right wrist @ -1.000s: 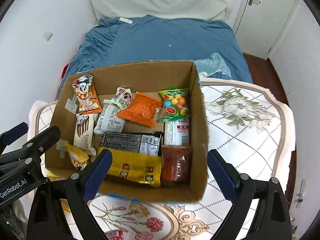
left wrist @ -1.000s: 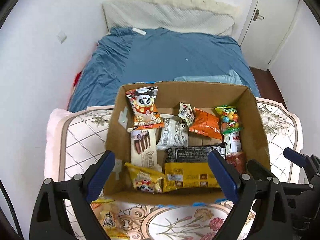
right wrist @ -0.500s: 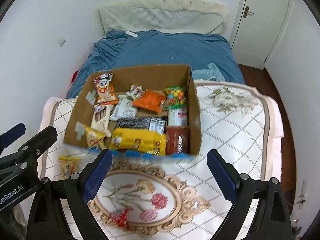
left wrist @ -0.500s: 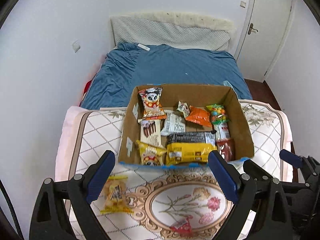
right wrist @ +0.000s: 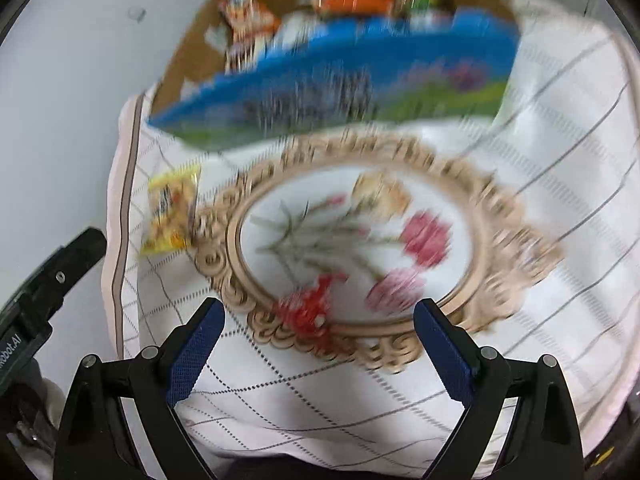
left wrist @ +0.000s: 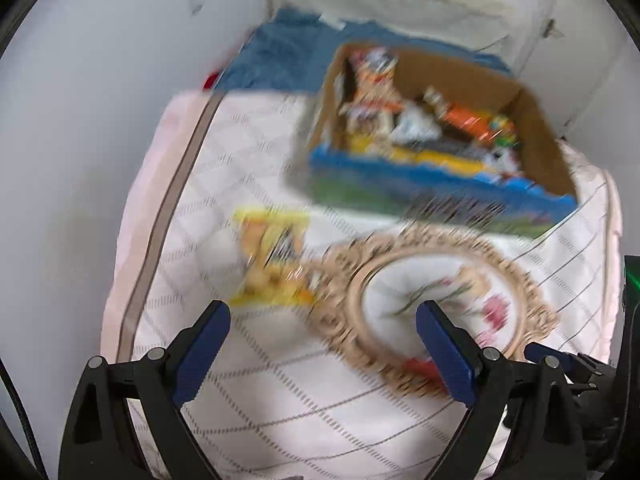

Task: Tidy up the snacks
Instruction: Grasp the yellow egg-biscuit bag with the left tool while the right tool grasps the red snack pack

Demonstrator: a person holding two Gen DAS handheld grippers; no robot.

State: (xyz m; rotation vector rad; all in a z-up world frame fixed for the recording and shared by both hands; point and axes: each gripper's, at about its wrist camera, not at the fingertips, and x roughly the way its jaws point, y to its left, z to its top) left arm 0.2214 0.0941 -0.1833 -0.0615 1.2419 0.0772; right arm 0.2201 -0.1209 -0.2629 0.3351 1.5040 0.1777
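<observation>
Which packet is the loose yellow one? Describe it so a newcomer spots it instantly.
Start at the cardboard box of snacks on the patterned tablecloth. The yellow snack packet lies flat outside it, near the cloth's left edge beside the oval floral medallion. It is the only yellow packet outside the box.

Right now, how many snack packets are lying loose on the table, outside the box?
2: a yellow packet near the table's left edge, and a red one on the floral oval. Others may be hidden.

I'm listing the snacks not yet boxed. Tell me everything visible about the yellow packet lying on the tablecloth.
The yellow snack packet is a small, glossy bag, its print blurred and unreadable. It lies flat on the white quilted tablecloth, outside the cardboard box, near the cloth's edge beside the ornate floral medallion. Neither claw touches it.
</observation>
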